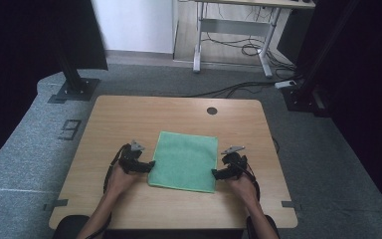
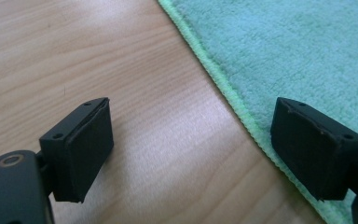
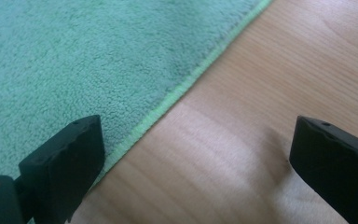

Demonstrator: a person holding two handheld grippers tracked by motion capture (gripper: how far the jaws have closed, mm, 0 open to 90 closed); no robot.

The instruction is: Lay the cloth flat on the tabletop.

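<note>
Grippers down low at both side edges of the cloth, so, left to right. Far left in the high view: grey carpet floor (image 1: 25, 149) with a dark "9" mark (image 1: 69, 129) beside the table. Then the light wooden rectangular table (image 1: 129, 114), rounded at the corners, round dark cable hole (image 1: 212, 110) near its far edge. On the near left, left hand (image 1: 119, 181) wrapped around the black left gripper (image 1: 150, 164), tip right at the left edge of the cloth. Jaws spread wide here: in the left gripper view (image 2: 191, 154), one black pad (image 2: 81, 149) over bare wood, the other over the stitched hem, nothing between them. Dead centre, flat and square, the green fluffy microfibre cloth (image 1: 186, 159), lying toward the near half of the table. On to the right: black right gripper (image 1: 215, 174) at the cloth's right edge, right hand (image 1: 243, 186) behind it. Wide apart too in the right gripper view (image 3: 193, 163), one jaw above green pile, the other above wood, gripping nothing. Beyond, top right, white metal desk legs (image 1: 197, 45) and tangled cables (image 1: 248, 50) on the floor.
</note>
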